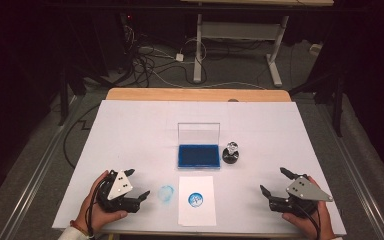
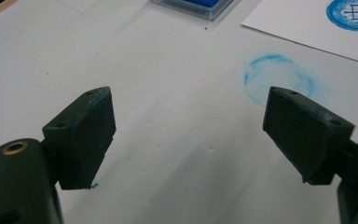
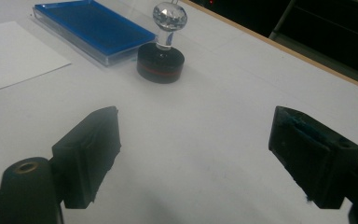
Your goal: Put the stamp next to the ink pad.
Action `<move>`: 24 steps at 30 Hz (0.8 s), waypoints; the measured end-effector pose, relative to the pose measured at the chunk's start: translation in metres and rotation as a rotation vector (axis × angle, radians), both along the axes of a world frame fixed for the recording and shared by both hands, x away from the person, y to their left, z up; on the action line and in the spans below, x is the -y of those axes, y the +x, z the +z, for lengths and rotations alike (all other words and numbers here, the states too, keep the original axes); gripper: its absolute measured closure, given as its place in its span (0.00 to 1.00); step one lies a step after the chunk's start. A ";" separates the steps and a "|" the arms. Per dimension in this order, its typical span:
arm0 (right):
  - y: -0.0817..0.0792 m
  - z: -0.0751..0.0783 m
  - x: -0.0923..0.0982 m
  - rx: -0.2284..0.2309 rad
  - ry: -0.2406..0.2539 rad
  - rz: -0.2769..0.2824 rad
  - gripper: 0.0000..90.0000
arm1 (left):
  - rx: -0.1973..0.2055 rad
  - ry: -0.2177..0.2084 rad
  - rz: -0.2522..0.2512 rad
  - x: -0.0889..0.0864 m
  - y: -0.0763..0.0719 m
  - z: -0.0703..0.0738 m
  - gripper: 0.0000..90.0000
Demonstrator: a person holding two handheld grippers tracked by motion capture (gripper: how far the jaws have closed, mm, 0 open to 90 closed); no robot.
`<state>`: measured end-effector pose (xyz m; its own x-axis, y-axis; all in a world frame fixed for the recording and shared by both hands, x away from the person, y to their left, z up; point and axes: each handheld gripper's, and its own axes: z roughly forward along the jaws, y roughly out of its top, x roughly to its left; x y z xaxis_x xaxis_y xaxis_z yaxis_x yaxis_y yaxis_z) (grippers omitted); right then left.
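Stamp: the round black stamp with a clear faceted knob stands upright on the white bench, mid-bench, just right of the open blue ink pad in its clear case.
Right gripper: near right, well apart from the stamp, which lies to its far left; jaws wide, nothing between them.
Left gripper: near left, jaws wide and empty, just left of a faint blue ring smudge.
Paper: white sheet near centre, bearing a round blue stamped mark.
Writing: the mark's pattern is too small to read.

Blue round stamp mark on white sheet, inner sign seemingly grid-like, unreadable, no other text
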<state>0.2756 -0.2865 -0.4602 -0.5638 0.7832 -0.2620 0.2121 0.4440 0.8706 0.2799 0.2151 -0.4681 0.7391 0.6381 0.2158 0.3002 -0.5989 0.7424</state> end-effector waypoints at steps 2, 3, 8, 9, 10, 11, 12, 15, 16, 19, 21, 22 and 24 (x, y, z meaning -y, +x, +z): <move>0.000 0.001 -0.001 0.002 0.007 0.004 0.19 | -0.001 -0.002 0.000 -0.001 0.000 0.000 0.19; 0.000 0.001 -0.002 0.001 0.001 0.008 0.19 | 0.001 -0.005 0.003 -0.001 0.000 0.001 0.19; -0.002 0.002 -0.004 0.008 -0.005 0.013 0.19 | 0.000 0.000 -0.002 -0.001 0.000 0.000 0.19; -0.002 0.002 -0.004 0.010 -0.003 0.015 0.19 | 0.001 -0.001 -0.002 -0.001 0.000 0.000 0.19; -0.002 0.002 -0.004 0.009 -0.002 0.017 0.19 | 0.001 -0.002 -0.003 -0.001 0.000 0.000 0.19; -0.002 0.002 -0.004 0.008 -0.003 0.019 0.19 | 0.000 0.000 -0.002 -0.001 0.000 0.000 0.19; -0.002 0.002 -0.004 0.008 -0.003 0.019 0.19 | -0.001 0.003 -0.002 0.000 0.000 0.000 0.19; -0.002 0.003 -0.003 0.011 -0.003 0.017 0.19 | -0.003 0.002 -0.005 0.000 0.000 0.000 0.19; -0.002 0.003 -0.003 0.011 -0.002 0.018 0.19 | -0.002 0.003 -0.005 0.000 0.000 0.000 0.19; -0.003 0.003 -0.003 0.014 -0.001 0.017 0.19 | -0.003 0.003 -0.005 0.000 0.000 0.000 0.19; -0.003 0.004 -0.003 0.016 -0.004 0.015 0.19 | -0.004 0.003 -0.006 0.001 0.000 0.000 0.19; -0.003 0.004 -0.003 0.015 -0.003 0.017 0.19 | -0.004 0.004 -0.007 0.001 0.000 -0.001 0.19; -0.003 0.004 -0.003 0.013 -0.003 0.017 0.19 | -0.016 0.001 -0.006 0.001 0.000 -0.001 0.19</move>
<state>0.2725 -0.2838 -0.4567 -0.5736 0.7728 -0.2716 0.1934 0.4500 0.8718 0.2801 0.2138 -0.4692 0.7463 0.6334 0.2044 0.3086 -0.6014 0.7370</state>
